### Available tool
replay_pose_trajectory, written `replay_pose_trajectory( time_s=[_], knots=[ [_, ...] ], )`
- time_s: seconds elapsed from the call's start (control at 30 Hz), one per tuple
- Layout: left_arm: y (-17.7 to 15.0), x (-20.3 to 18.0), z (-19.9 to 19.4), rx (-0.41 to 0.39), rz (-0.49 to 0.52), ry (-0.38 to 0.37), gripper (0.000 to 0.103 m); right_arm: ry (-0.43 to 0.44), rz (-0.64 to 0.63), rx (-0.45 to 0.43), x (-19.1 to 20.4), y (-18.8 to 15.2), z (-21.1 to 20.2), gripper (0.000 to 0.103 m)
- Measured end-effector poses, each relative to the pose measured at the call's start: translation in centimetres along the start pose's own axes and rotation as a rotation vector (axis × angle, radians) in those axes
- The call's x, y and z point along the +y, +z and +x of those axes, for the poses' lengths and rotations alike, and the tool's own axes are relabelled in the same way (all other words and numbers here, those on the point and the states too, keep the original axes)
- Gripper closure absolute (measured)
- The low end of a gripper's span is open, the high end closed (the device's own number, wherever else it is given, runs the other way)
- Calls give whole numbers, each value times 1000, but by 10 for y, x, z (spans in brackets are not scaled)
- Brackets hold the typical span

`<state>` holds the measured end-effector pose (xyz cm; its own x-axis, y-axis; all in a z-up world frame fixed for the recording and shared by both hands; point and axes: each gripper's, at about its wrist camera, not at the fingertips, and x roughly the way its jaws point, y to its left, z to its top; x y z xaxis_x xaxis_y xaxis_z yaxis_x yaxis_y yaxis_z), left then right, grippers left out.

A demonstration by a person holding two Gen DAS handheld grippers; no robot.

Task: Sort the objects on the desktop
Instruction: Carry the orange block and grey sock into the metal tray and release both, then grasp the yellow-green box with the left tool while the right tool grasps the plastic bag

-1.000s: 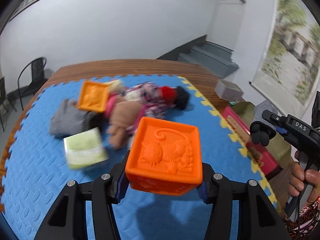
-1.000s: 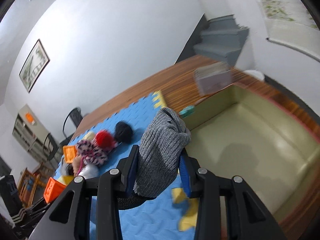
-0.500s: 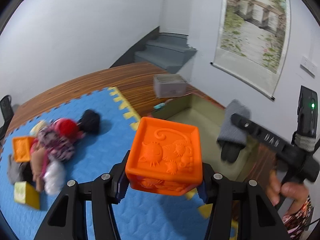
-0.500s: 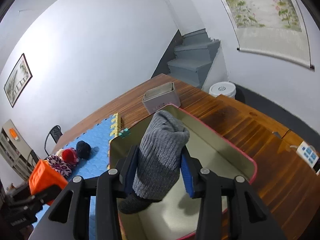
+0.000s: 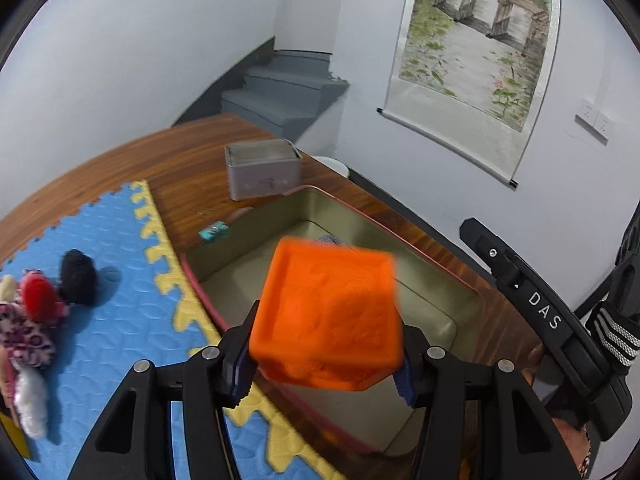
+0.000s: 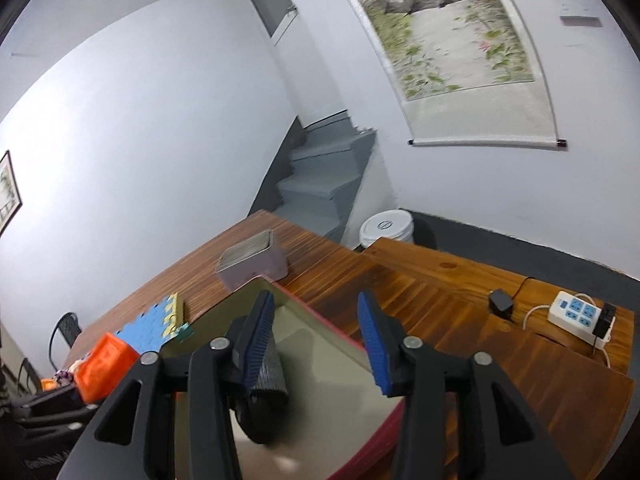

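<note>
My left gripper (image 5: pixel 324 364) is shut on an orange toy block (image 5: pixel 328 312), held above the near end of the red-rimmed tin box (image 5: pixel 436 264). The block is tilted and blurred. My right gripper (image 6: pixel 316 344) is open above the same box (image 6: pixel 340 340). The grey knitted sock (image 6: pixel 266 384) lies loose in the box, under the left finger. The block also shows at the left in the right wrist view (image 6: pixel 106 364).
A small grey tin (image 5: pixel 262 172) stands on the wooden table beyond the box. A blue foam mat (image 5: pixel 100 280) holds a doll (image 5: pixel 28 312) and a black pompom (image 5: pixel 78 276). A power strip (image 6: pixel 580 312) lies at the right of the table.
My right gripper opened and let the grey sock drop into the box. My left gripper swung right over the box with the orange block, which has tilted.
</note>
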<state>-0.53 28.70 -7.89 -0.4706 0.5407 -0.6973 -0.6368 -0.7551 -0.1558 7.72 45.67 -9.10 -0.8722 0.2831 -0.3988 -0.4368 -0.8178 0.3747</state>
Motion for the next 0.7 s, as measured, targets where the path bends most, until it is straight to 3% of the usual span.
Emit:
replay_pose_trajectory(
  time_s=[0.07,0.17,0.57,0.67,0.7],
  knots=[
    [0,-3,6,21,5,-19,46,1,-1,16,-1,1,2,46],
    [-1,-5,4,15,11,-18,36,8,-11,28,-1,0,2,46],
    [-9,20,-16,-15,-25,49,35,-14,-43,47,2,-4,4,46],
    [-15,33,-26,-33,-50,75,22,-14,-39,71,1,-6,10,41],
    [-17,37,-29,-41,-59,86,22,-20,-40,71,1,-6,10,40]
  ],
)
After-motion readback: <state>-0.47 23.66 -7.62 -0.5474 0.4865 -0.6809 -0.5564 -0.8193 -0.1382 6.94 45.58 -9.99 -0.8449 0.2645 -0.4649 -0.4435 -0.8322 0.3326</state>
